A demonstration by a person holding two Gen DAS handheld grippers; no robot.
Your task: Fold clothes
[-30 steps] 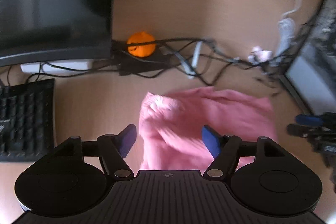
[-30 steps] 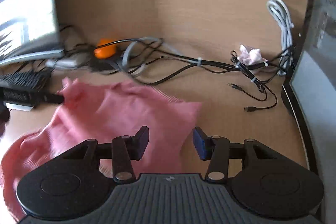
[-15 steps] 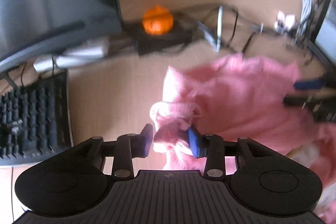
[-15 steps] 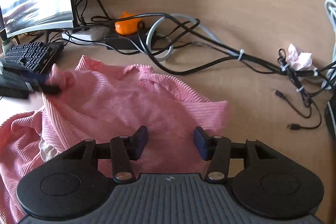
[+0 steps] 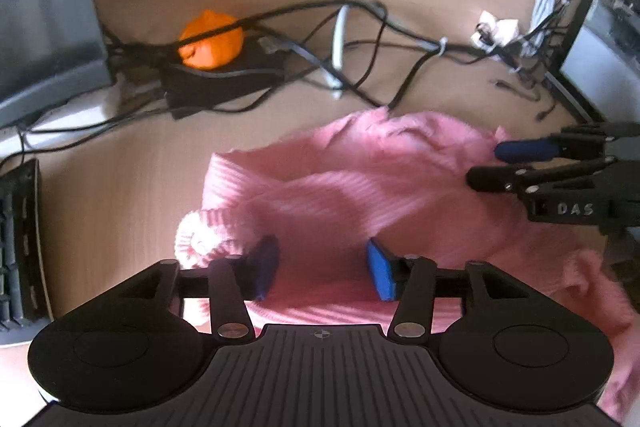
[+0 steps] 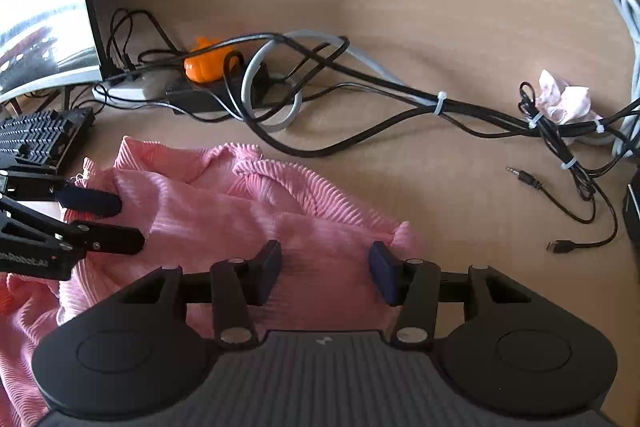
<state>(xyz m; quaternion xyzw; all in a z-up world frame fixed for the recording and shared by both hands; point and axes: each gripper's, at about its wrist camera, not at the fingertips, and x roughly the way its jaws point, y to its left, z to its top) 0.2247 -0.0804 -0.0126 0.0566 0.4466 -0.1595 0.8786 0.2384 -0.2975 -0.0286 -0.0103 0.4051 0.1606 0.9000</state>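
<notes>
A pink ribbed knit garment is lying rumpled on the wooden desk, bunching in soft ridges with a rolled cuff curling at one end; its long axis is running across from one gripper to the other, so each is sitting near an opposite end, the cloth directly under and ahead of both. The left gripper is hovering over the cuff end with its blue-padded jaws opening, fabric lying between them but not pinched, the cuff sitting just beside its near finger. The right gripper is holding its jaws partly spread over the other end, close to a pointed corner, the pads pressing nothing. Neither appears nearer than the other; the coming fold probably depends on both seizing edges at once. Beyond the garment, a tangle of glossy black cables is sprawling past a black power strip, a rounded orange object, a crumpled tissue, a dark keyboard and a curved monitor
</notes>
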